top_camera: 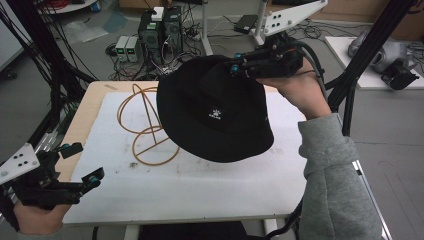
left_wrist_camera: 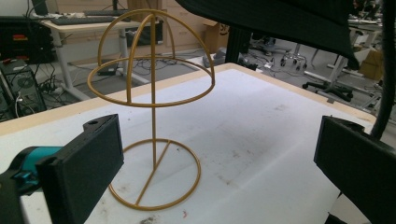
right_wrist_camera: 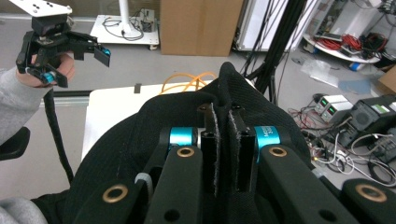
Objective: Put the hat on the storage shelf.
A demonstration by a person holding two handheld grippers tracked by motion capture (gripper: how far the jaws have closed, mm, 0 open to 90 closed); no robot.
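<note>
right now i've got the hat [top_camera: 212,112] pinched by a fold of its crown in my right tool [top_camera: 239,66], jaws clamped tight on the cloth, as the right gripper view shows [right_wrist_camera: 223,140]. hat hangs in the air over the tabletop [top_camera: 200,185], brim sagging low on the near side, just beside and partly in front of the wire stand [top_camera: 145,125]. stand sits upright on its ring base, dome empty, plain in the left gripper view [left_wrist_camera: 152,93].

my left tool [top_camera: 82,162] is wide open, holding nothing, parked at the near left corner of the tabletop, well apart from the stand.

risks as i judge them:
- grip is on a thin fold only, so the cloth could slip out if i swing fast, and the hat drops on the tabletop or off the edge.
- hat hangs tilted from one point, opening not facing down square; lowering like this would likely land it lopsided on the dome or let it slide off.
- drooping brim could snag the dome wire on the way over and drag or tip the light stand, since nothing holds its base.
- hat blocks my high view of the dome, so i'd be aiming half blind.

left tool could steady the base or catch the brim's free side.
</note>
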